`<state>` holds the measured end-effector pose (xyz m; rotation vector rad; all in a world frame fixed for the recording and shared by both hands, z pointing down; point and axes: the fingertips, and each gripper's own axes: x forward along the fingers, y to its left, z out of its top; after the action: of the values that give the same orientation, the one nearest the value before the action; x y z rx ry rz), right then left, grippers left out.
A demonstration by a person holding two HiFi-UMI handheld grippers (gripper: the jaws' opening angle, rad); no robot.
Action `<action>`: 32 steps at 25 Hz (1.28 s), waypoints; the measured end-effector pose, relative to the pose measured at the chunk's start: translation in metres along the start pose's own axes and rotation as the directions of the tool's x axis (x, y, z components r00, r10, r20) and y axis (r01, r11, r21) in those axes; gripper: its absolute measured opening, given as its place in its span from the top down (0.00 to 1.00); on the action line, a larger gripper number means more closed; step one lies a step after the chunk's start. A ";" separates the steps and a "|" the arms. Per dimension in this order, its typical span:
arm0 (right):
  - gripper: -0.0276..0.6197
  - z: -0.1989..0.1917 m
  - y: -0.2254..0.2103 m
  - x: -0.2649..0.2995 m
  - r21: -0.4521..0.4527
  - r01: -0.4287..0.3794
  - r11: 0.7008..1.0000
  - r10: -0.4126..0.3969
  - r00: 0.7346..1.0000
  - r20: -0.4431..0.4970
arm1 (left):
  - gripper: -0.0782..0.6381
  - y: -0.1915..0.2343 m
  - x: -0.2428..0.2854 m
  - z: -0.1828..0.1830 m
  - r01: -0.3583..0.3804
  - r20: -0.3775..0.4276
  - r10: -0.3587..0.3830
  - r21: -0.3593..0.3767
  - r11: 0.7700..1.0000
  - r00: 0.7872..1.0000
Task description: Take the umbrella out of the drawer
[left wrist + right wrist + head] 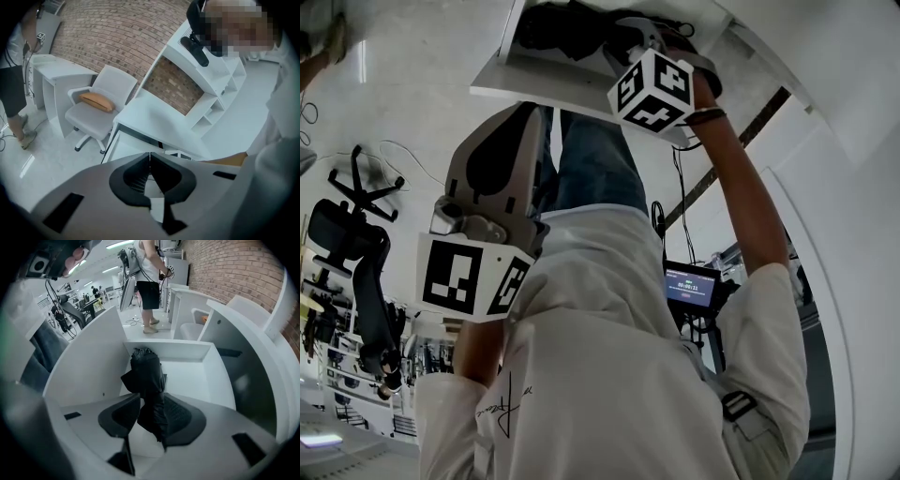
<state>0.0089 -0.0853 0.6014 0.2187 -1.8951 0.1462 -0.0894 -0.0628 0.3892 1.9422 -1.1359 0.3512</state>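
Right gripper [151, 398] fingers are seen spread, with the black folded umbrella [146, 376] standing between them; no squeeze can be made out. The umbrella is lying inside the open white drawer [197, 380], stretching from the fingers toward the far wall. Left gripper [150, 157] fingers are pressed together, with nothing pinched. Beyond them a white desk [154, 117] is seen, then a chair [101, 119] with an orange cushion [96, 101]. Shirt script [502, 408] and screen text [691, 284] cannot be read.

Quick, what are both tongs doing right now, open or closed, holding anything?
Left tongs: closed, empty.
Right tongs: open, umbrella between them, not gripped.
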 end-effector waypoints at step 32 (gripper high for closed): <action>0.59 -0.013 0.000 0.060 -0.212 0.005 0.977 -0.033 0.991 -0.128 | 0.87 -0.004 0.002 -0.014 -0.017 0.008 0.017 -0.030 0.999 1.000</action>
<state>0.0020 -0.0874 0.6628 0.0805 -1.7625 -0.0530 -0.0824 -0.0518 0.3967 1.9104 -1.1572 0.3339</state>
